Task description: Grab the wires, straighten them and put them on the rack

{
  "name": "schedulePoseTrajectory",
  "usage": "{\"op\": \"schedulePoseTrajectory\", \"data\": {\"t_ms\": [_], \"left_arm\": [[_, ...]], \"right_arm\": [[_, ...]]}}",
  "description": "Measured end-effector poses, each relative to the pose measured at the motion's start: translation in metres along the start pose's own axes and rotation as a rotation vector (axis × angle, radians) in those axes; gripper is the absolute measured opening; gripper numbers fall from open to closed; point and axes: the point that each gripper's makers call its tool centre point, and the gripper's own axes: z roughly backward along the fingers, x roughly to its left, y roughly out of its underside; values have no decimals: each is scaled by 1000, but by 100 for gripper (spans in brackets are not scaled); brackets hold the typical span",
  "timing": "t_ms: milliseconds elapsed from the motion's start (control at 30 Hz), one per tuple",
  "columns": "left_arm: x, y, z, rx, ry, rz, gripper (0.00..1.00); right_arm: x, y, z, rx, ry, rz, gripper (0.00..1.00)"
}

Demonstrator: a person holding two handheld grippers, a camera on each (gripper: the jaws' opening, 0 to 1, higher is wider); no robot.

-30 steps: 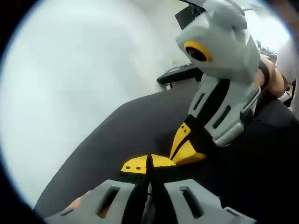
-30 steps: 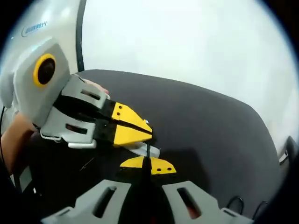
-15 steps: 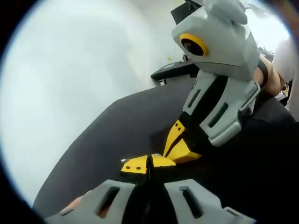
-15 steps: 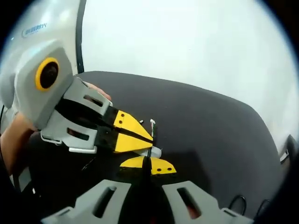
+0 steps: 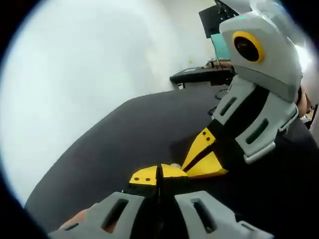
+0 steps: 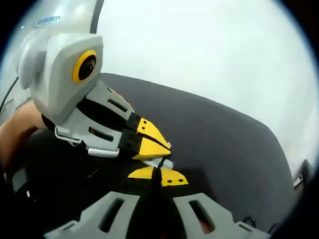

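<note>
A thin dark wire with a small white connector (image 6: 163,162) lies low over the black table (image 6: 224,144). In the right gripper view my right gripper (image 6: 158,175) is shut on the wire, which shows as a dark line between its yellow tips. My left gripper (image 6: 167,146) comes in from the left, shut, its tips just above the connector. In the left gripper view my left gripper (image 5: 159,174) is shut at the bottom, the white connector (image 5: 175,165) beside its tips. There my right gripper (image 5: 187,167) reaches in from the right and nearly touches it.
The black table (image 5: 124,134) ends in a curved edge against a white wall. A dark desk (image 5: 202,75) with a monitor (image 5: 217,20) stands far behind. Cable loops (image 6: 247,221) lie at the lower right. A hand (image 6: 22,122) holds the left gripper.
Both views have swung a little. The two grippers stay tip to tip, both shut. The white wire end that stuck up between them half a second ago has dropped out of sight.
</note>
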Motion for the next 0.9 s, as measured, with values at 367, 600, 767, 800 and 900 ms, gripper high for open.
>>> {"op": "schedulePoseTrajectory", "data": {"t_ms": [367, 600, 767, 800, 900], "left_arm": [[-2, 0, 2, 4, -5, -9, 3], [-3, -1, 2, -19, 8, 12, 4], [0, 0, 1, -38, 18, 67, 4], [0, 1, 1, -36, 17, 72, 4], [-4, 0, 1, -29, 14, 65, 4]], "right_arm": [[-26, -16, 4, -115, -3, -19, 0], [-19, -23, -3, -143, -29, -63, 0], [-16, -15, -8, -118, -51, -87, 0], [-16, -15, -8, -117, -53, -92, 0], [-16, -13, -9, -110, -60, -107, 0]]}}
